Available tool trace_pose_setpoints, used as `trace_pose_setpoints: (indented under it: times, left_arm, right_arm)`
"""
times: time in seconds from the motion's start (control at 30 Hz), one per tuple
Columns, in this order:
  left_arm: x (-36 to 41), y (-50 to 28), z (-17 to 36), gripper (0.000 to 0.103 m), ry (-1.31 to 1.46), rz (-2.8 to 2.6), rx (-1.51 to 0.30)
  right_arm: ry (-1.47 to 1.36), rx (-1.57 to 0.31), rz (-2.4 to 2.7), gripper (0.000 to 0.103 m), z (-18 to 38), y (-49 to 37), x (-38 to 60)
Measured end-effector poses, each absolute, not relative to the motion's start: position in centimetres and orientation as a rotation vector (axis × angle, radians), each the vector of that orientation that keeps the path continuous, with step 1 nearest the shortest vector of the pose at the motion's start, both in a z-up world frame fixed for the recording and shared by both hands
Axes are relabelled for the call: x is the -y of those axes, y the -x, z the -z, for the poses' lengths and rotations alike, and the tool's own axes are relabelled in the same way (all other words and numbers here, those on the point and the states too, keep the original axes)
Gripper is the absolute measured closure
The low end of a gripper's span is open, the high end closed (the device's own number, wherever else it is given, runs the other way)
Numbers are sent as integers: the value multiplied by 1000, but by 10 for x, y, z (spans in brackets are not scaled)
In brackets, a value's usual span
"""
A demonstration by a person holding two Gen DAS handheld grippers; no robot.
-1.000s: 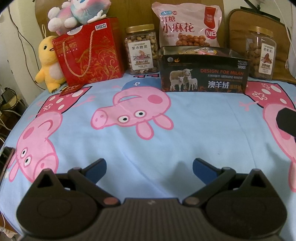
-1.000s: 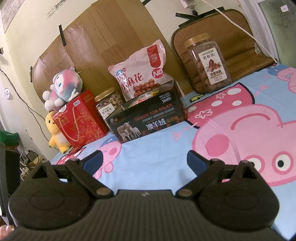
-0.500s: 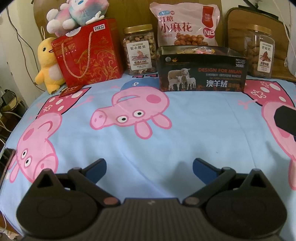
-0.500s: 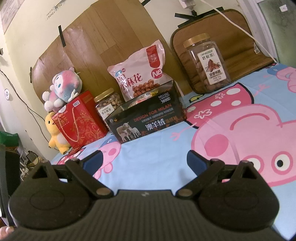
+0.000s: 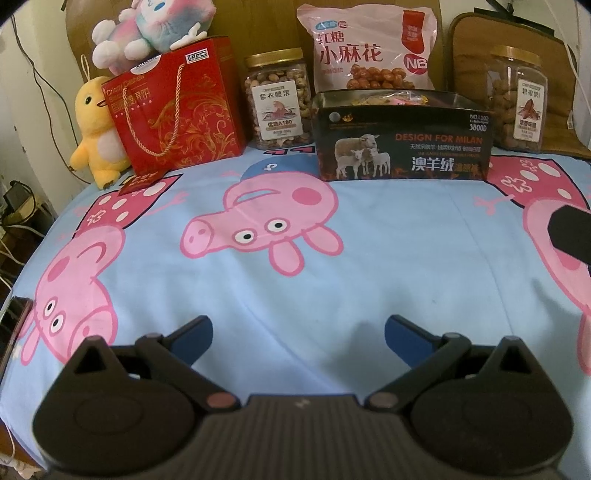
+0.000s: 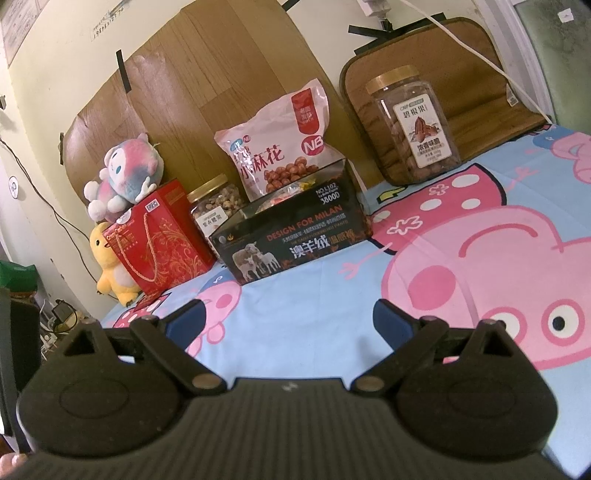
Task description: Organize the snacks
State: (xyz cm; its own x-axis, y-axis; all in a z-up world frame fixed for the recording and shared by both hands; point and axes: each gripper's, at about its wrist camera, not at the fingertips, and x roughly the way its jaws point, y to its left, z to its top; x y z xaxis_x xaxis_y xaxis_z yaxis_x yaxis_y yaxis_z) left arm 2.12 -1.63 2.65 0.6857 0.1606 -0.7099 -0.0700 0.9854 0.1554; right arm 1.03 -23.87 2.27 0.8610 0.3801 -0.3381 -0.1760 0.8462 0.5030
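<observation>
Snacks stand in a row along the far edge of the bed sheet (image 5: 295,280), and the black box (image 5: 404,144) in the middle of that row serves as the landmark. Nearest the cameras, the left gripper (image 5: 298,338) and the right gripper (image 6: 288,319) both hang over bare sheet well short of the box, each with its blue-tipped fingers spread wide and nothing between them. In the left view a dark shape is cut off by the frame to the right of the box and nearer than it; what it is cannot be made out. The box is open at the top, and wrapped snacks show just above its rim, though its wall hides most of them and the count cannot be told. Just behind the box leans a pink snack bag (image 5: 373,48), its lower part hidden by the box. Left of the box stands a clear jar of nuts (image 5: 277,99) with a gold lid, then a red gift bag (image 5: 177,107) with a rope handle. A pink plush toy (image 5: 147,26) sits on that bag, its top cut off in the left view, and a yellow duck toy (image 5: 96,129) is partly hidden behind the bag. Right of the box, apart from it, a second jar (image 6: 415,123) of nuts stands against a brown cushion (image 6: 472,81).
</observation>
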Motion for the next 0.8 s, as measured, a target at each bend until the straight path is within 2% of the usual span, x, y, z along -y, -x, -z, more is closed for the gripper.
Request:
trace_pose_setpoints:
  times: [0.8]
  left_arm:
    - [18, -21, -26, 0, -126, -130, -805]
  right_arm:
    - [-469, -438, -303, 4, -23, -9, 238]
